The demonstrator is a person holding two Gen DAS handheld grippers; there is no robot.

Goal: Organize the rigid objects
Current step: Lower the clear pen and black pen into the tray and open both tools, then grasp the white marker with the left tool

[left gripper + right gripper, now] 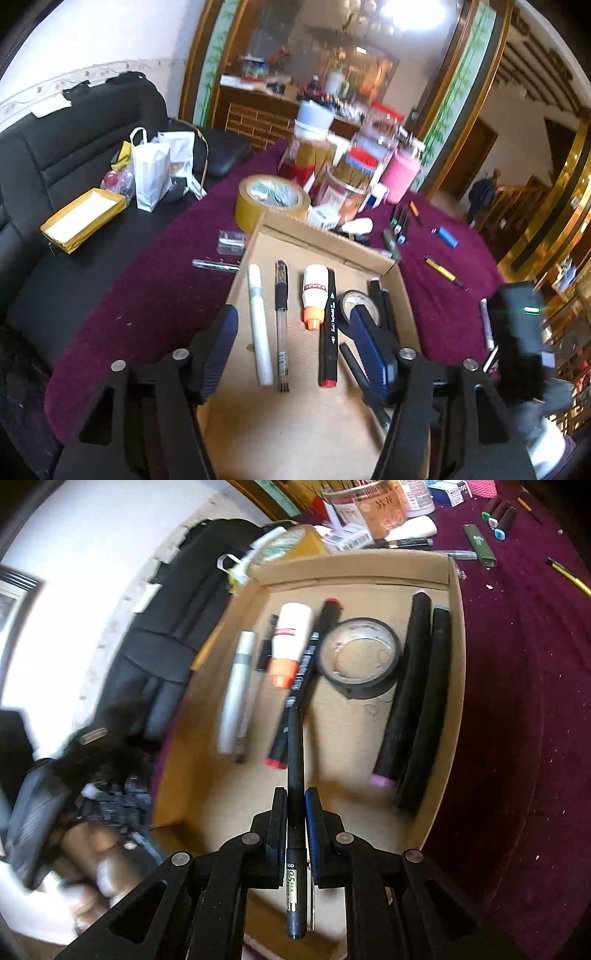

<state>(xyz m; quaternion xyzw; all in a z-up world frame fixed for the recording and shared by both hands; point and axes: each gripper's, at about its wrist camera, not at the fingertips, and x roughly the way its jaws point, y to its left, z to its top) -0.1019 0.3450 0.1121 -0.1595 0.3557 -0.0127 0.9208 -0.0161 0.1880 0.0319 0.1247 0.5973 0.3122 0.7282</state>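
Maroon tablecloth (147, 295) across most of the field, black sofa (74, 147) at 9 to 10 o'clock in the left wrist view. Shallow cardboard box (456, 635) at centre of both views, open top, resting on the cloth. Yellow tape roll (272, 201) just beyond the box's far wall, at 12 o'clock from it; jars and a pink container (400, 176) clustered behind that. Inside the box, black tape roll (360, 657) lying flat, two long black markers (417, 686) side by side along the wall at 3 o'clock, red-capped black marker (295, 694), white glue bottle with orange cap (290, 646), clear black-grip pen (281, 325), white marker (236, 686) toward 9 o'clock. Outside, on the cloth at 2 o'clock, loose markers, a green lighter (480, 546), blue lighter (447, 237), yellow pen (443, 271). Left gripper (293, 339) released, jaws wide apart over the box interior, nothing between them. Right gripper (296, 830) clenched on a black 0.5 pen (295, 775), barrel pointing to 12 o'clock above the box floor, tip overlapping the red-capped marker in view; contact there cannot be told.
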